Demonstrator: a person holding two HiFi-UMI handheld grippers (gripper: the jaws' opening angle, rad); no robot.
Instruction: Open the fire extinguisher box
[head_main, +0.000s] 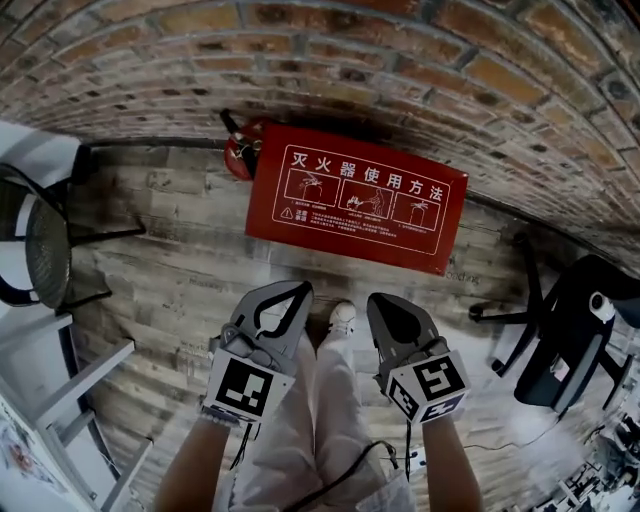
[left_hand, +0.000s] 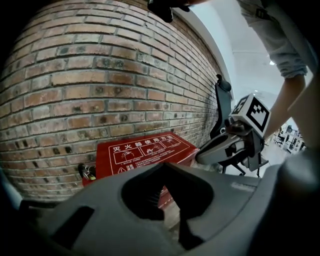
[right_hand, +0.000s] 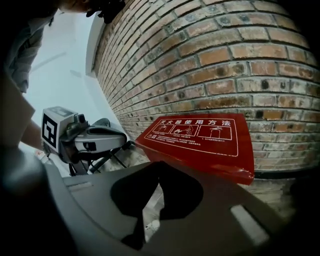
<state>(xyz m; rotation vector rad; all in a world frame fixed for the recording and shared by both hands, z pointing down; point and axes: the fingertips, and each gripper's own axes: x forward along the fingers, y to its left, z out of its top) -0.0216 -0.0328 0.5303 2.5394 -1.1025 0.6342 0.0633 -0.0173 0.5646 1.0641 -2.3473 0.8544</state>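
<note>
My left tool (head_main: 298, 290) and right tool (head_main: 378, 302) hover clenched and empty, well short of the shut fire extinguisher box (head_main: 356, 196); I judge I'm lining up the approach.

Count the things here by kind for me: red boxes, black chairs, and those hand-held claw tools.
Red boxes: 1, the fire extinguisher box.
Black chairs: 2, left chair and right chair.
Claw tools: 2, left gripper and right gripper.
Total: 5.
</note>
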